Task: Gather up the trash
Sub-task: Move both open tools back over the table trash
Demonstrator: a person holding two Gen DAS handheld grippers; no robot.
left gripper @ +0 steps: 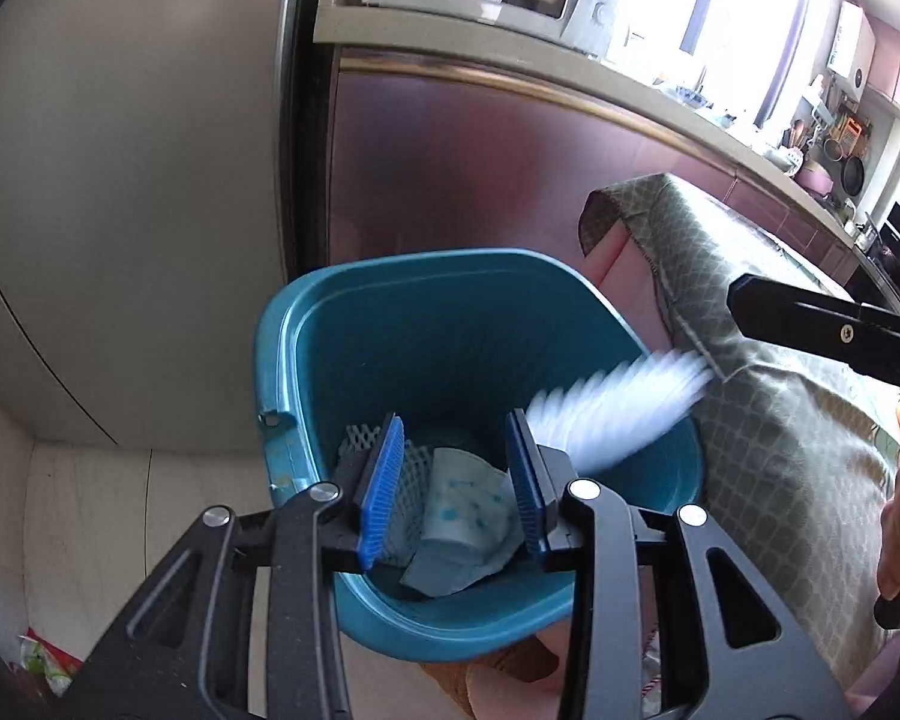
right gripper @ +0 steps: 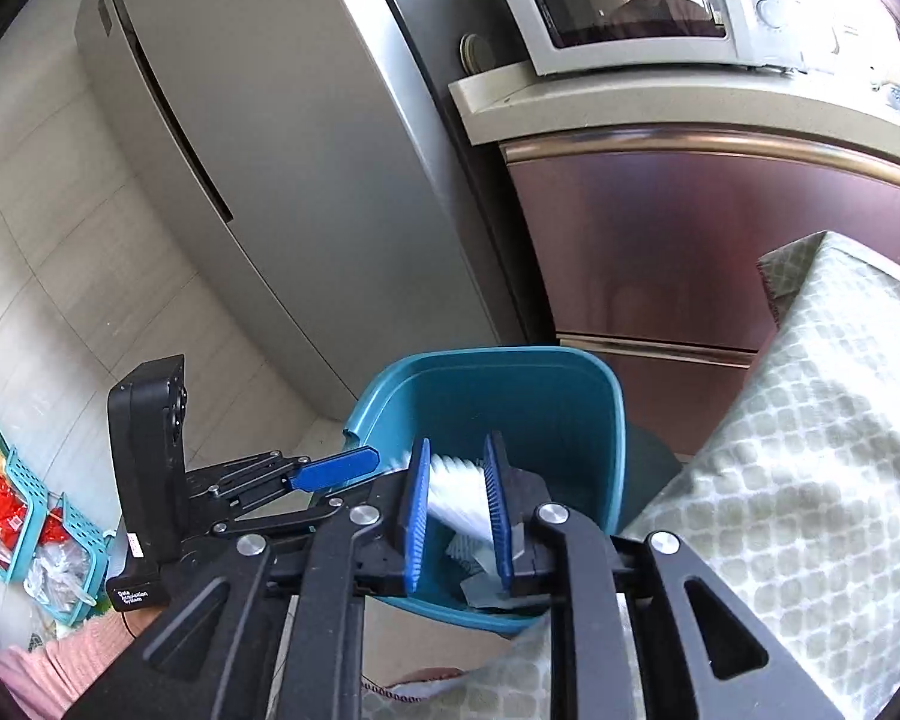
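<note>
We hold both claws over the teal bin [left gripper: 450, 324], which stands beside the cloth-covered counter [left gripper: 780, 420]. Our left claw [left gripper: 456, 486] has its blue pads apart with nothing between them; past them in the bin lie a white foam net [left gripper: 411, 468] and a crumpled blue-speckled tissue [left gripper: 462, 516]. Our right claw [right gripper: 455, 507] has a blurred white ribbed piece [right gripper: 456, 495] between its pads; whether they still press it we cannot tell. From the left wrist it streaks in from 3 o'clock.
</note>
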